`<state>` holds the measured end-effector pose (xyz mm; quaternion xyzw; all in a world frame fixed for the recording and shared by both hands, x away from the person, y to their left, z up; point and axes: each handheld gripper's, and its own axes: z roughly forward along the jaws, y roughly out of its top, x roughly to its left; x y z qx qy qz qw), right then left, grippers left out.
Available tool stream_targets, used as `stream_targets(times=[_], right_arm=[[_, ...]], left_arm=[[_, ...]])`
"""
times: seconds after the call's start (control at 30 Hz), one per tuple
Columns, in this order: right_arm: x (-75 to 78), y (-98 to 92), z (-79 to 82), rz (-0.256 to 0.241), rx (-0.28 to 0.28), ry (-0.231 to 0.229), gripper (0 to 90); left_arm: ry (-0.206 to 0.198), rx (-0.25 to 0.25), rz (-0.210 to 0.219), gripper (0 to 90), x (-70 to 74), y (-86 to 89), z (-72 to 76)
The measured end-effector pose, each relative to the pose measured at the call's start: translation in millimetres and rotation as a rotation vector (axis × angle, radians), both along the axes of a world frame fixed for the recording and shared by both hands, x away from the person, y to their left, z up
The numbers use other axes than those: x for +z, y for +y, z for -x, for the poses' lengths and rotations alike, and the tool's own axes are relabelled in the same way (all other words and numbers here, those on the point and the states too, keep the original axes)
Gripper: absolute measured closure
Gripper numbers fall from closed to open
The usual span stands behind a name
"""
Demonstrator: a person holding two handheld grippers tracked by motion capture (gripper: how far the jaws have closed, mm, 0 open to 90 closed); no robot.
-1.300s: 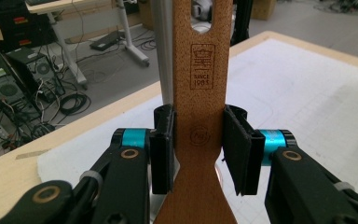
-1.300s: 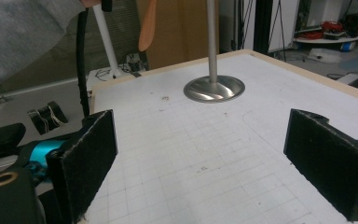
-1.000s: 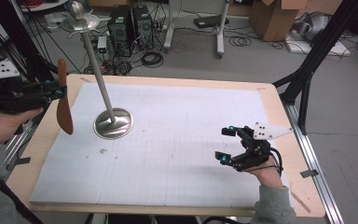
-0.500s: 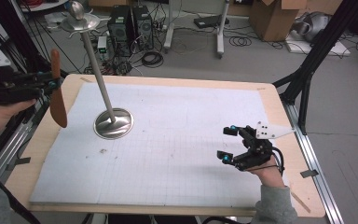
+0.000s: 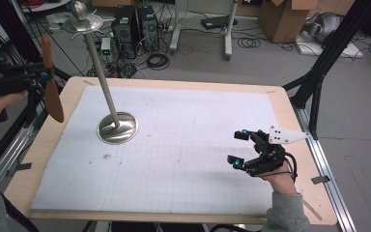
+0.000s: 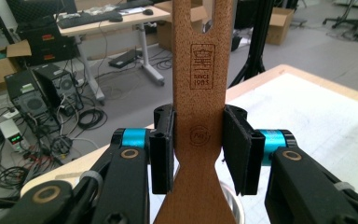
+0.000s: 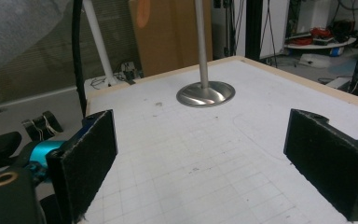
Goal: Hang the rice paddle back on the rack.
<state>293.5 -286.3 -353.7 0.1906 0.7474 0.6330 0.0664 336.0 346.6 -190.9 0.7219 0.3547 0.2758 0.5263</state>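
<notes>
The lab floor lay cluttered behind the tabletop [image 5: 183,130]. The left gripper [image 6: 198,140] was clamped on the wooden spatula's [image 6: 198,84] flat neck beyond the left edge: light, stiff, secure there. The right gripper [image 5: 241,147] gaped empty.

Matt wooden spatula [image 6: 198,116] with a burnt-in stamp; rough black foam-like pads [image 7: 85,154]; glossy brushed-metal stand [image 5: 117,127]; matt white gridded mat [image 5: 183,145] on a pale wooden table [image 5: 290,116].
</notes>
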Motion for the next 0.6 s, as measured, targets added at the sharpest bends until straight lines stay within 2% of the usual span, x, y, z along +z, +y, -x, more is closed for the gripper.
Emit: stream_targets(times=[0.07, 0.17, 0.33, 0.6], right_arm=[[0.2, -0.6, 0.3, -0.001, 0.000, -0.001, 8.4], [0.3, -1.2, 0.3, -0.003, -0.003, 0.001, 8.4], [-0.5, -0.2, -0.6, 0.002, 0.004, -0.001, 8.4], [-0.3, -1.3, -0.2, -0.003, 0.000, -0.002, 8.4]], left_arm=[[0.001, 0.001, 0.012, 65.0, 1.0, -0.8, -2.3], [-0.012, 0.016, 0.008, 65.0, 4.2, -2.0, -3.2], [-0.026, 0.030, 0.039, 65.0, 11.5, 4.1, -1.8], [-0.032, 0.005, 0.076, 65.0, 15.6, -0.4, -3.4]])
